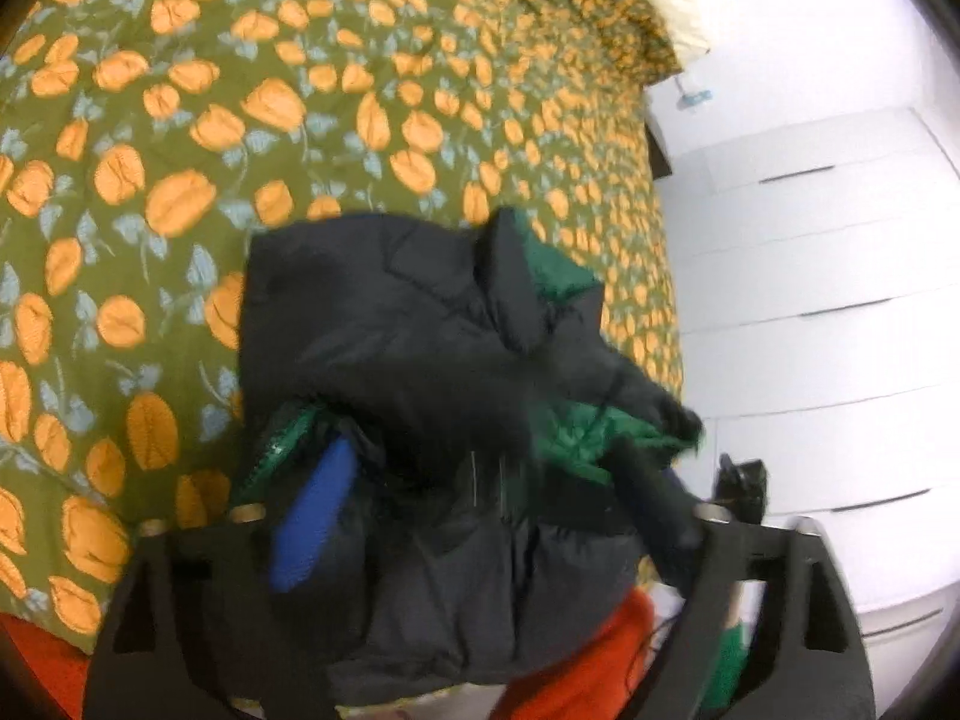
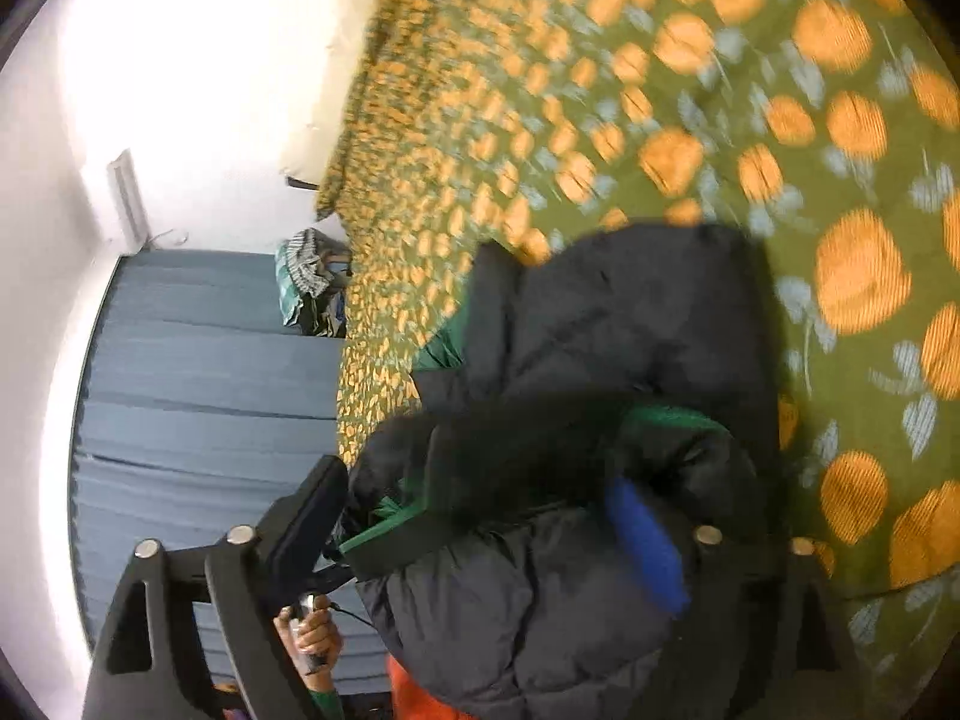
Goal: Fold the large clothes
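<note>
Bedspread [image 1: 180,120], green with orange blooms, under everything. Left tool [image 1: 474,510]: blue finger [image 1: 312,528] and dark finger [image 1: 654,510] spread wide, black puffer jacket [image 1: 420,330] bunched between and over them; whether actually pinched, impossible to tell. Jacket with green lining [image 1: 576,432] turned out, held up above the bed's near edge. White drawers [image 1: 810,300] at far right. Right tool [image 2: 480,534]: likewise spread, black finger [image 2: 306,528] bare, blue finger [image 2: 648,546] buried in the jacket folds.
</note>
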`<state>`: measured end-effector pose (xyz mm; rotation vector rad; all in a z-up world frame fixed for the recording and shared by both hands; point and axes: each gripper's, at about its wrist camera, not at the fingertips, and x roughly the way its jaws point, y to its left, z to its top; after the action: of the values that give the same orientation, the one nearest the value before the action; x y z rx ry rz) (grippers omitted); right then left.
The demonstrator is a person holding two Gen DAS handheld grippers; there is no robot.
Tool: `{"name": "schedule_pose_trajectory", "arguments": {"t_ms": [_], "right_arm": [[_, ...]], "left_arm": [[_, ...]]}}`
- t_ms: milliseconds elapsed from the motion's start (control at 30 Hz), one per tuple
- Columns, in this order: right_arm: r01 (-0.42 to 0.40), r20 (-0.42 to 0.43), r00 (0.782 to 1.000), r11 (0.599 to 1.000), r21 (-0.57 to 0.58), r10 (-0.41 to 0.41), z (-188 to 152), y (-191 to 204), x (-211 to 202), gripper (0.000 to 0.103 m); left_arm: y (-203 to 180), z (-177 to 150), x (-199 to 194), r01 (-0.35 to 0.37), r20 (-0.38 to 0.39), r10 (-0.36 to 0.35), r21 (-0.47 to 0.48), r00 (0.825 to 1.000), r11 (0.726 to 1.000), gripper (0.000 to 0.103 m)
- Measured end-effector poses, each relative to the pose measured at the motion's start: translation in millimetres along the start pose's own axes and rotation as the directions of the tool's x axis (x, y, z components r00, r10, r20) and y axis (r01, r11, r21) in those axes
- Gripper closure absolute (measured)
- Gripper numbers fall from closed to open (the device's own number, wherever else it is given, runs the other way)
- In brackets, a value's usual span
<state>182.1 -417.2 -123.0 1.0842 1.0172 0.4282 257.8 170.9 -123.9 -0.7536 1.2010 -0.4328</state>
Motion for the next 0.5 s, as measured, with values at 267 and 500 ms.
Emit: {"name": "schedule_pose_trajectory", "arguments": {"t_ms": [267,500], "right_arm": [[0.431,0.048,0.890,0.801,-0.416,-0.454,-5.4,27.2,38.0,0.014],[0.509,0.094,0.818,0.638,-0.578,-0.567,-21.4,42.2,77.1,0.060]], "left_arm": [[22.7,-1.9,36.8,-0.308,0.018,0.311,0.188,0.950,0.932,0.008],[10.3,-10.0,59.2,-0.418,0.070,0.417,0.297,0.906,0.859,0.074]]}}
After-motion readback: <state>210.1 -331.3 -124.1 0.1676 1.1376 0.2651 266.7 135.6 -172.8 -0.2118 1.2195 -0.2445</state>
